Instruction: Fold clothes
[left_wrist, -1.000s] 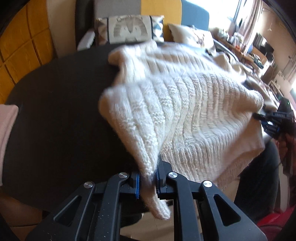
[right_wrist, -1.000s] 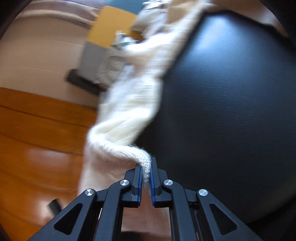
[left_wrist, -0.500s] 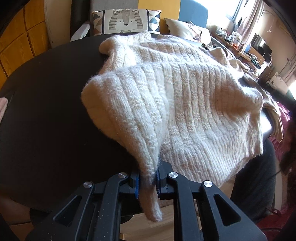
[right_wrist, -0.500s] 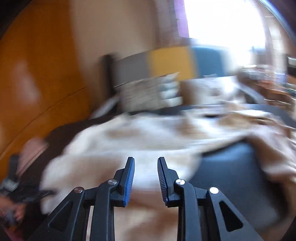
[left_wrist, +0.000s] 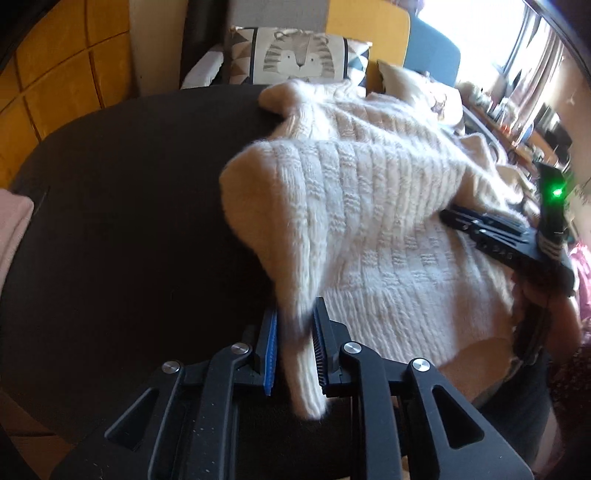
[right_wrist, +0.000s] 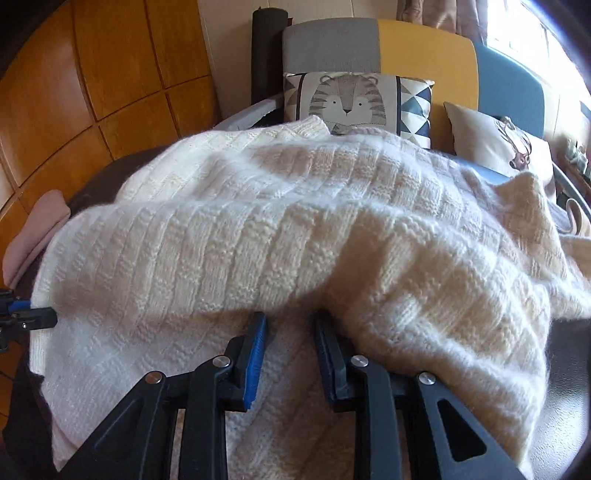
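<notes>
Because a fold needs a corner to pull, the left gripper sits close to the camera with a thin end of the white sweater hanging between its blue pads. The jaws look a little apart there, so the grip seems loose, maybe letting go. That end droops down past the jaws, and the knit rises from it in a soft hump. Over on the other side, the right gripper is spread wide with nothing pinched, resting on the sweater with a raised fold just ahead of its tips. My guess is it is about to grab that fold. Under it all is the dark round table, which holds the sweater spread across most of its top. A pink cloth lies at the table's left edge. Farther back stands a tiger cushion on a sofa.
</notes>
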